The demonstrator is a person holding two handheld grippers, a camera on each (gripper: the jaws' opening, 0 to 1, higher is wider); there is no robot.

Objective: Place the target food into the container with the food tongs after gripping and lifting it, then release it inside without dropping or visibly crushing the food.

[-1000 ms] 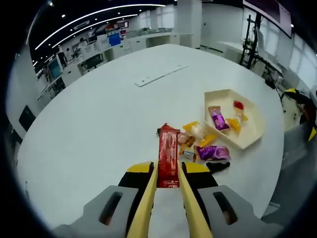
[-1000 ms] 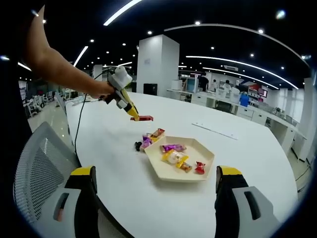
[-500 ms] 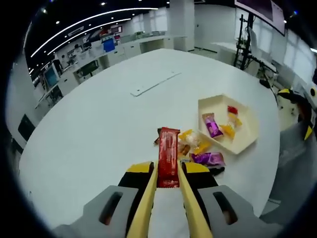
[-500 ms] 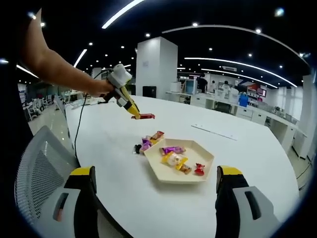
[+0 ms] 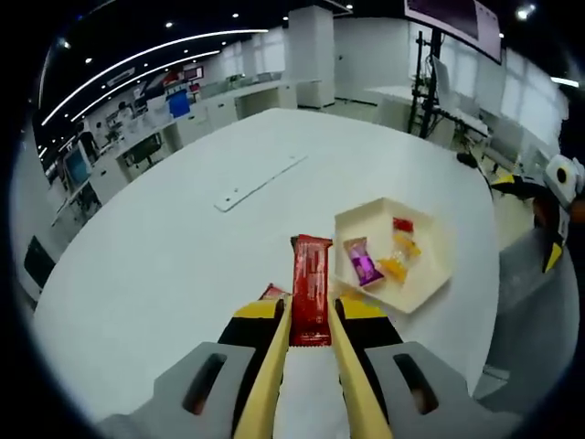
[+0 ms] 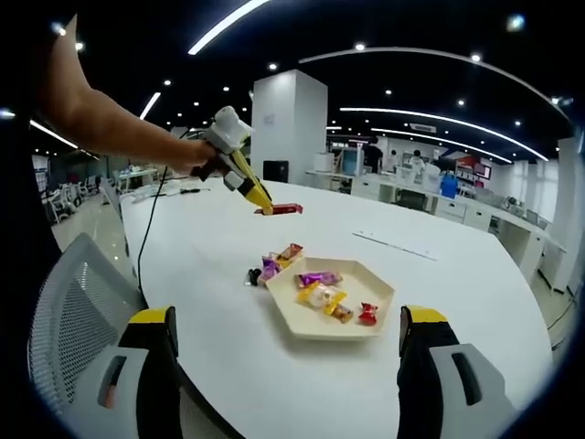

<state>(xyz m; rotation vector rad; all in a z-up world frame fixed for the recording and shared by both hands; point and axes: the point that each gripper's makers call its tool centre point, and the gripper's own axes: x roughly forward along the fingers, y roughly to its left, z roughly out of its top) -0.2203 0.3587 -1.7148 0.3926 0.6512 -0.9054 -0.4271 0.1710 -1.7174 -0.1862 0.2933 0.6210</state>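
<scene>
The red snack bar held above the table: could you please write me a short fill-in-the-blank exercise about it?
1. The left claw is shut on a ____ snack bar.
2. The beige tray has ____ sides.
3. The snack bar is held ____ the white table, not resting on it.
4. The right claw stands ____.

Missing words: red; six; above; open
</scene>
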